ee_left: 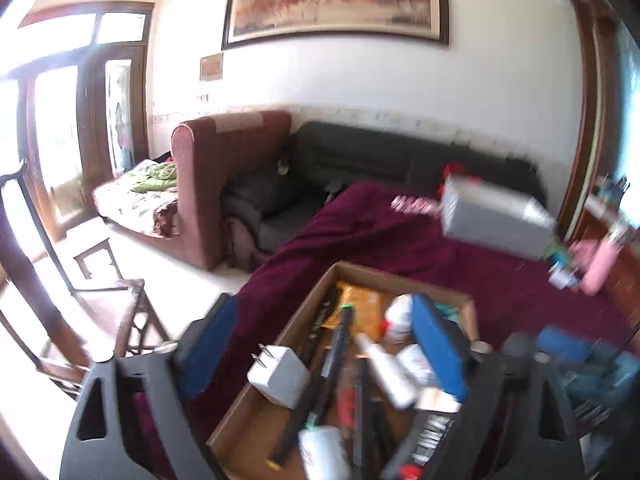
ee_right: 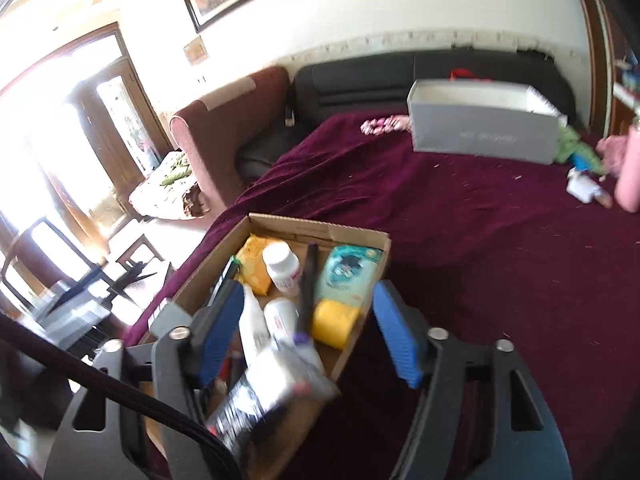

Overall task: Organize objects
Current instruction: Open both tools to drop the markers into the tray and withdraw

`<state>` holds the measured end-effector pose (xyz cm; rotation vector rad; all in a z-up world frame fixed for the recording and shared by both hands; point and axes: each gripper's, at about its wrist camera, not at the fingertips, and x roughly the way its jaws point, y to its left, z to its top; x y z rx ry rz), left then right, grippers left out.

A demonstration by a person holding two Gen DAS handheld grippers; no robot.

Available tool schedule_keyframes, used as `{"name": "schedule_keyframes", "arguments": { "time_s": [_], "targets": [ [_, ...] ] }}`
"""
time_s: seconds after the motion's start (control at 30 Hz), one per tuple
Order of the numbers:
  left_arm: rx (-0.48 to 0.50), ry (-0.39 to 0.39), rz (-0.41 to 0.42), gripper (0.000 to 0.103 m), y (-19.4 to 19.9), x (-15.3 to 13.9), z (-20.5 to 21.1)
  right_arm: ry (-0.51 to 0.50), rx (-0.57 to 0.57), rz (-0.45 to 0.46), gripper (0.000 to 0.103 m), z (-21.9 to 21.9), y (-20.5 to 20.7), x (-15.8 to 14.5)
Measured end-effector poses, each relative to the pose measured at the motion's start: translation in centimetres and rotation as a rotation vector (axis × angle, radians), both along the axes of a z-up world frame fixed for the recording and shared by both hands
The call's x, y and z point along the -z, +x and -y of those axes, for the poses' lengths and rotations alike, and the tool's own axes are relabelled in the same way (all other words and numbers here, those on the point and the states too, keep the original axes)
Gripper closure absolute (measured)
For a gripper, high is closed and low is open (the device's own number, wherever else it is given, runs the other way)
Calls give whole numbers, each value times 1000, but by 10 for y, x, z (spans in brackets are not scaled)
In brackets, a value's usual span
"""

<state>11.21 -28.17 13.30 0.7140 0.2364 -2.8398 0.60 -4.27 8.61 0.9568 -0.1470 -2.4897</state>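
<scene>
Both wrist views look steeply down, close over the cardboard box (ee_left: 400,276) (ee_right: 320,229) — sharing the maroon bed (ee_left: 400,240) (ee_right: 480,240) beyond.

White wall (ee_left: 360,80) with 1 large framed painting (ee_left: 336,0). Dark sofa (ee_left: 380,156) beside maroon armchair (ee_left: 224,184); pale floor (ee_left: 168,284). Glare through wood-framed glass doors (ee_left: 72,120), possibly a balcony.
</scene>
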Motion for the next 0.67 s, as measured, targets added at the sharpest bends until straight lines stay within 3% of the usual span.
{"name": "schedule_keyframes", "arguments": {
  "time_s": [0.13, 0.27, 0.37, 0.53, 0.67],
  "targets": [
    [53, 169, -30, 2, 28, -2, 7, 51, -20, -10, 34, -5, 34, 15],
    [-77, 161, -1, 1, 49, -3, 9, 65, -35, 13, 34, -10, 56, 30],
    [-108, 191, 33, 1, 62, 3, 12, 99, -34, -6, 34, -13, 69, 33],
    [-193, 103, 99, 1, 78, 18, 1, 137, -54, -30, 34, -10, 89, 33],
    [-271, 3, 106, 1, 84, 26, -9, 177, -76, -51, 34, -2, 101, 33]
  ]
}}
